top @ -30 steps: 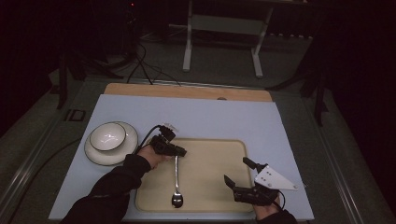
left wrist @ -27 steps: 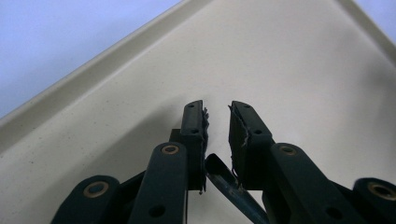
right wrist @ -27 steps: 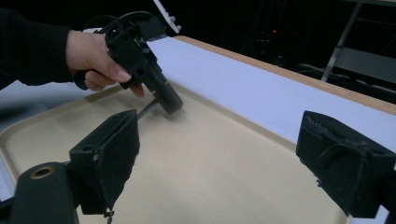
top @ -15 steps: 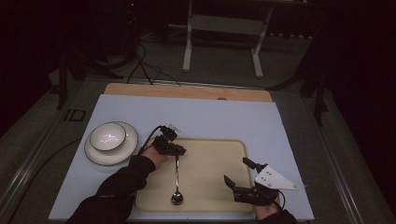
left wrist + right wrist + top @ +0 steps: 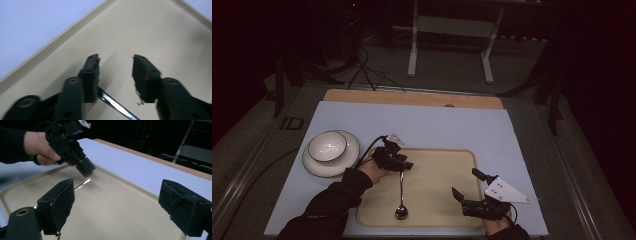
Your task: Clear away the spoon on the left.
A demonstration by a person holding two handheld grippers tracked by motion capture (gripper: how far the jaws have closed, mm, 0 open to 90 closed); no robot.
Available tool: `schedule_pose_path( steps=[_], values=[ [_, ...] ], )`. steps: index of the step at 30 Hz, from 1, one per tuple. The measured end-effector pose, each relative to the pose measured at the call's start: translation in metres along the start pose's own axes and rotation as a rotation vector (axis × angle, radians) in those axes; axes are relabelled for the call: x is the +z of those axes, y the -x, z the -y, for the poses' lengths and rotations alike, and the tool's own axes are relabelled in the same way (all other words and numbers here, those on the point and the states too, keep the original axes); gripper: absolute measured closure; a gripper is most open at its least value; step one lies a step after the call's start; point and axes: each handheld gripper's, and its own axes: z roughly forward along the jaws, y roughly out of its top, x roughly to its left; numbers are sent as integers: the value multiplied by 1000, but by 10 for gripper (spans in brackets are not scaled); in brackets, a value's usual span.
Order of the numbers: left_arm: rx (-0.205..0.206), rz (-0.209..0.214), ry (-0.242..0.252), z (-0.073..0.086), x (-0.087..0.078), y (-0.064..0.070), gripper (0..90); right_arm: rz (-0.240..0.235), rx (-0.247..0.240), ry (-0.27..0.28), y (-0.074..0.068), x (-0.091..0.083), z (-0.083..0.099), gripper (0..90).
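Observation:
A metal spoon (image 5: 401, 197) lies flat on the beige tray (image 5: 439, 172), its bowl toward the near edge. My left gripper (image 5: 404, 166) is over the far tip of the handle, tilted down. In the left gripper view the jaws (image 5: 115, 62) stand open, and the spoon handle (image 5: 113, 106) runs on the tray (image 5: 150, 30) under the left jaw. My right gripper (image 5: 464, 183) hovers wide open over the tray's near right corner, holding nothing. The right gripper view looks past its own jaws (image 5: 120, 192) at the left gripper (image 5: 83, 167) and the handle tip (image 5: 82, 184).
A white bowl (image 5: 328, 146) sits on a white plate (image 5: 343, 162) left of the tray, on the pale blue mat (image 5: 437, 125). A wooden strip (image 5: 412, 98) borders the table's far edge. Beyond it are cables and a metal stand on the floor.
The left hand has edged slightly toward the tray's near side. The spoon and the right gripper have stayed where they were.

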Motion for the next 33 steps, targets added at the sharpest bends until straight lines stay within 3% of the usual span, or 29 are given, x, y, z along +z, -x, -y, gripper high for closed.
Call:
schedule_pose_path(
  steps=[4,7,8,10,14,15,22,26,33],
  values=[
    [18,20,29,1,-11,6,475,0,0,-1,0,0,0,135],
    [28,73,65,1,-23,11,275,0,0,-2,0,0,0,135],
    [35,89,81,2,-26,13,275,0,1,-3,0,1,0,135],
    [43,81,96,3,-31,16,214,1,2,-5,0,1,0,134],
    [49,105,134,6,-41,24,101,4,-2,-4,0,0,0,134],
    [64,109,132,6,-43,27,14,2,0,-4,0,0,0,135],
    [130,63,202,7,-63,44,13,1,1,-7,0,1,0,134],
    [132,59,257,8,-75,48,14,0,2,-8,0,2,0,135],
    [162,18,281,16,-95,52,14,2,-2,-8,0,2,0,134]
  ],
)
